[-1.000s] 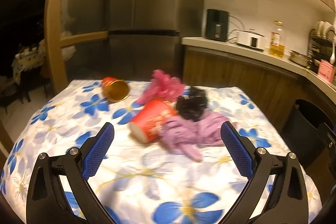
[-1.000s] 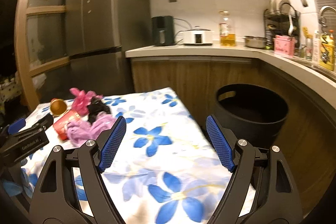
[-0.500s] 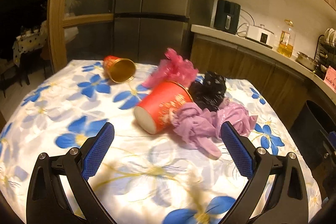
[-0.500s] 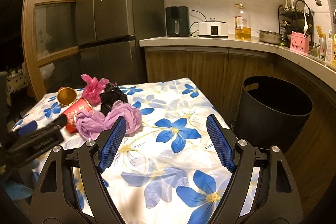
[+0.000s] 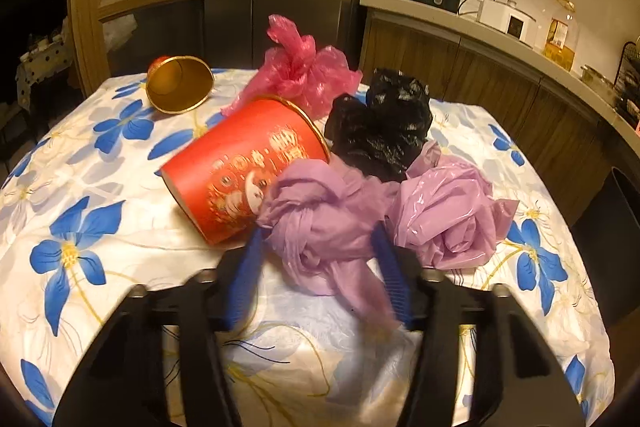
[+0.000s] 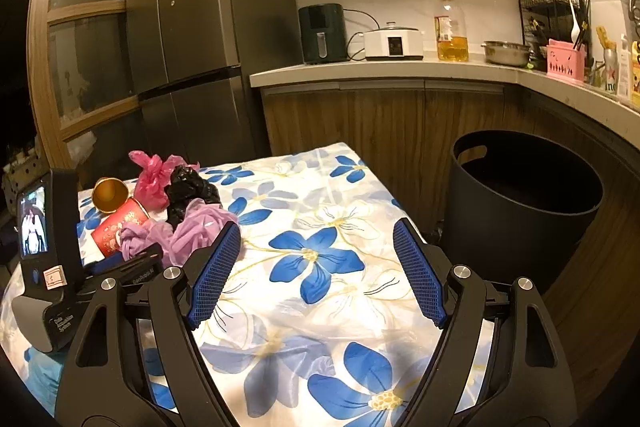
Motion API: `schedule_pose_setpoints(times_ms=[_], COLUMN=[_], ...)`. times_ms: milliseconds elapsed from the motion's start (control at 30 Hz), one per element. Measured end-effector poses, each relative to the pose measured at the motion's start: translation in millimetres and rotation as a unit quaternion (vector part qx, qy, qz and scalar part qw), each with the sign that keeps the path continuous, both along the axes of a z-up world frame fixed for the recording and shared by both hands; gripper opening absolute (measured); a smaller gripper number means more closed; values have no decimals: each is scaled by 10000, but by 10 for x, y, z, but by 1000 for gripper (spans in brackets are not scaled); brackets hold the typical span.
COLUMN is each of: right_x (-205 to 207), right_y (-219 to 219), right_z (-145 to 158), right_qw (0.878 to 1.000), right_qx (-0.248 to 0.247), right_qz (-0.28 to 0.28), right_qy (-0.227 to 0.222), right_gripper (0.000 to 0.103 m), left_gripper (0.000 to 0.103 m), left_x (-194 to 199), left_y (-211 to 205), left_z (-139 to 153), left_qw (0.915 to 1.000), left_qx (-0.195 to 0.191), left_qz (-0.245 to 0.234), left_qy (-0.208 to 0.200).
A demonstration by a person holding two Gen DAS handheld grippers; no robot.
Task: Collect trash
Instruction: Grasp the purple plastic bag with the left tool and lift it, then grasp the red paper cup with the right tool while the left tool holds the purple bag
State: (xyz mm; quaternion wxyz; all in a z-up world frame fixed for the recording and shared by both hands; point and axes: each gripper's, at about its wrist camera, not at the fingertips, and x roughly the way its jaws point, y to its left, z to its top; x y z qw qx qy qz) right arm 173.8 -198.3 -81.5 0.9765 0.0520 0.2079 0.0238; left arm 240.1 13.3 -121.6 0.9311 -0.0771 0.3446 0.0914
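At the near edge of the table, working outward:

Left gripper (image 5: 318, 267): pointed down at the trash pile, its blue jaws closing around the knotted lilac bag (image 5: 320, 223). The bag sits between them; the pads are blurred, and I judge they are at the plastic but not yet firmly clamped.

Right gripper (image 6: 316, 271): jaws wide apart with nothing between them, hanging over bare tablecloth (image 6: 320, 311), well apart from the pile.

Lilac bag: crumpled thin plastic, tied in a knot, lying just beside the red cup (image 5: 244, 171) and touching it. Likely very light, soft and somewhat slick; it should collapse under the pads. The knot looks the densest part and so the best place to hold. A loose tail droops toward the camera and could drag.

Second lilac bag (image 5: 448, 211): shinier wad, right of the first and touching it; it may cling and be lifted along.

Red cup: paper, on its side, base toward the gripper. Light, stiff at the rim, easily crushed at the wall, and apt to roll if nudged.

Black bag (image 5: 384, 131): crumpled film behind the lilac ones, soft and light.

Pink bag (image 5: 300, 67): further back, bunched, with an upright twist that offers a handle.

Gold cup (image 5: 178, 83): far left corner, on its side, mouth toward the viewer, apart from the rest.

Bin (image 6: 520, 199): black, open, on the floor past the table's right edge, beside the cabinets.
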Motion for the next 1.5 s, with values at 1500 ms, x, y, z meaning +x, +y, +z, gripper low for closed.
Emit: schedule_pose_setpoints(times_ms=[1500], right_x=[735], right_y=[2043], right_z=[-213], right_qw=[9867], right_qx=[654], right_qz=[1183], right_qy=[907], right_gripper=[90], left_gripper=[6], left_x=[-1125], left_y=[1595], left_z=[471], left_qw=[9880], left_qx=[-185], left_qz=[1221], left_qy=[-929])
